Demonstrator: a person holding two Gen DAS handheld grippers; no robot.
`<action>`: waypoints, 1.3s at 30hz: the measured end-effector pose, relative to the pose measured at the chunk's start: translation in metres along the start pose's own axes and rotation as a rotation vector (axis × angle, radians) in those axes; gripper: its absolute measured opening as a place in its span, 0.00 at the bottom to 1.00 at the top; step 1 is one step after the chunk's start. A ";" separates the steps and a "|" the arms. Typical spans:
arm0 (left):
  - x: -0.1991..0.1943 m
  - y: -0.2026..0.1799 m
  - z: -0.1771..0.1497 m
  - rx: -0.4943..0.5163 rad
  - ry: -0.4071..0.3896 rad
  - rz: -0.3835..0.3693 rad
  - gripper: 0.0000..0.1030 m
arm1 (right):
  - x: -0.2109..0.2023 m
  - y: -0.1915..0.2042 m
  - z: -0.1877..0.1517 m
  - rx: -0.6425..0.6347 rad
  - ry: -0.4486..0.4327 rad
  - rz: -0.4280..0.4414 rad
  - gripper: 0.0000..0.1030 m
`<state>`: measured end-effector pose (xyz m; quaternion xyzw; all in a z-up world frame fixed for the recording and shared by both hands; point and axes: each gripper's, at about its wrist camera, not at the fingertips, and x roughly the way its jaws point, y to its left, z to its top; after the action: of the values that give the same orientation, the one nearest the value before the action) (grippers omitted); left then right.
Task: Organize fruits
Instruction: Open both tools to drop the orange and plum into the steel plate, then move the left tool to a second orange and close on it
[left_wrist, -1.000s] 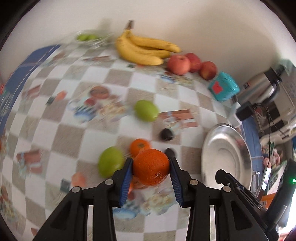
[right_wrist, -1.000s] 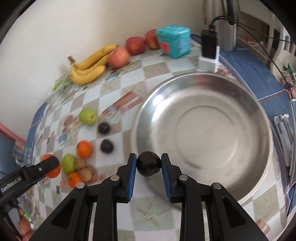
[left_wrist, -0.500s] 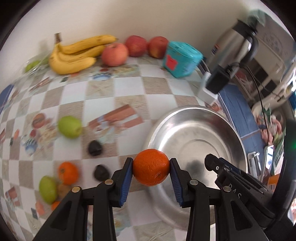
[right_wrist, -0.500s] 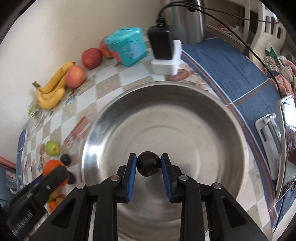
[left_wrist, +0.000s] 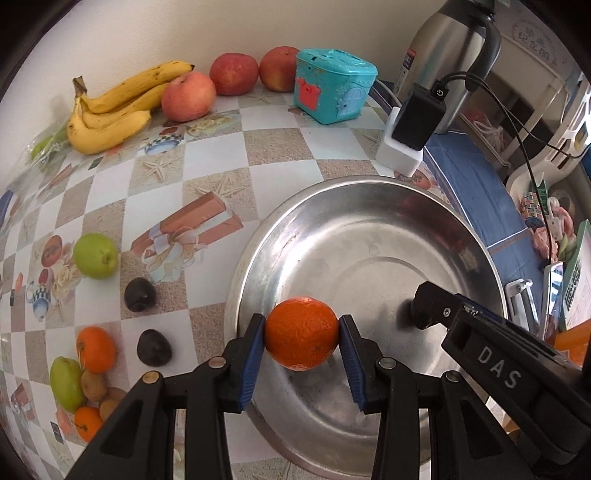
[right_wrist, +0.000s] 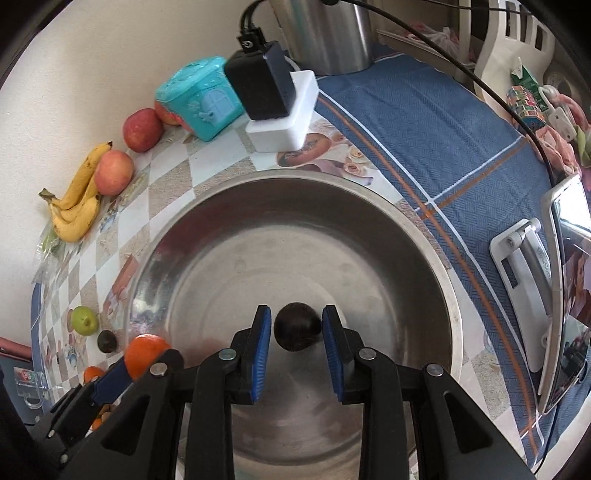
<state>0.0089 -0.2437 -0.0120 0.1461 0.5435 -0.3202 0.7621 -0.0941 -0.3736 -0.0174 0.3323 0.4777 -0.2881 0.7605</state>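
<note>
Crowding the steel bowl (left_wrist: 461, 236): white charger block (left_wrist: 400, 155), teal box (left_wrist: 334, 90), plums (left_wrist: 139, 294).

Bright, even daylight, both views sharp.
Fisheye bends edges into dark corners; soft glare on the steel bowl (left_wrist: 369, 236).

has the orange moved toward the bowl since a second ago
Yes. The orange, clamped in the left hand-held gripper, has gone from above the tablecloth fruit to over the near rim of the bowl.
</note>
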 end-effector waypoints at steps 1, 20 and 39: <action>-0.002 0.001 -0.001 -0.001 -0.001 -0.002 0.46 | -0.002 0.002 0.000 -0.007 -0.003 0.000 0.36; -0.046 0.088 -0.047 -0.184 -0.017 0.168 0.94 | -0.039 0.018 -0.030 -0.104 -0.051 -0.026 0.62; -0.095 0.221 -0.106 -0.511 -0.026 0.337 1.00 | -0.043 0.086 -0.097 -0.312 0.010 0.019 0.64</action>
<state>0.0546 0.0138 0.0091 0.0336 0.5647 -0.0441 0.8234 -0.0972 -0.2399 0.0109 0.2161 0.5173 -0.2014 0.8032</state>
